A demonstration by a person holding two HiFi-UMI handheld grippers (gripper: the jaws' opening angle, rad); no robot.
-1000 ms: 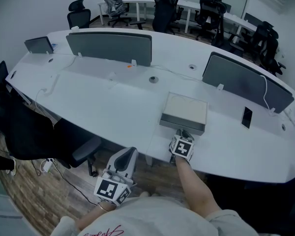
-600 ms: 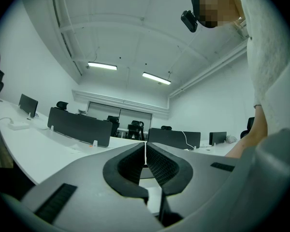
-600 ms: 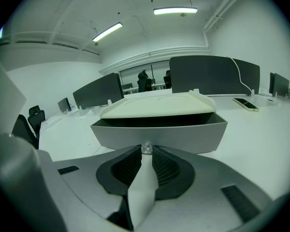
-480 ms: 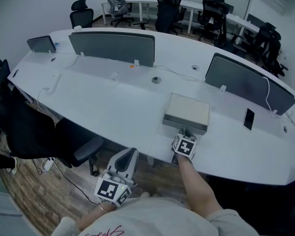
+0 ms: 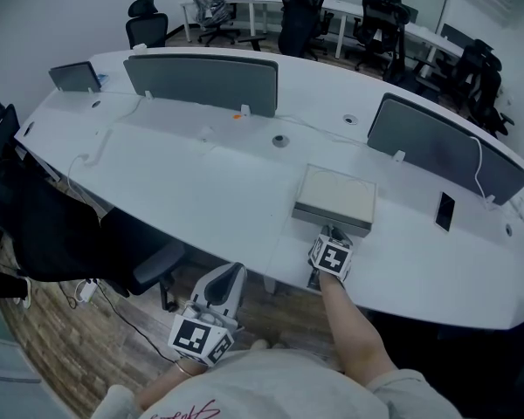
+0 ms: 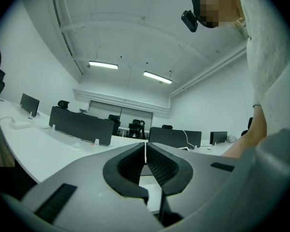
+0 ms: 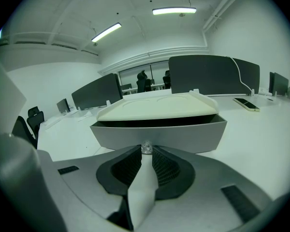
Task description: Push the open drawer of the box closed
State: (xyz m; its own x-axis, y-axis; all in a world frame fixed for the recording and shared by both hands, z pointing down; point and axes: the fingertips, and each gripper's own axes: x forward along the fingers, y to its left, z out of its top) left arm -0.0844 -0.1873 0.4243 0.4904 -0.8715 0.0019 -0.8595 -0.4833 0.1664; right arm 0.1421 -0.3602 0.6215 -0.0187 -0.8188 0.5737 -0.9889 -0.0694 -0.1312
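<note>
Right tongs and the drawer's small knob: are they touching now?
Touching. The right gripper view shows the right tongs pinched on the knob of the drawer, with no gap between them.

The left gripper [image 6: 145, 151] and right gripper [image 7: 146, 149] are smooth grey shells with black ribbed pads [image 7: 166, 170] and small black slotted insets [image 7: 237, 202]. Each carries a white cube [image 5: 199, 337] printed with black square markers. The person wears a pale top [image 5: 271, 387] with red script lettering [image 5: 188, 408], short-sleeved on the right.
</note>
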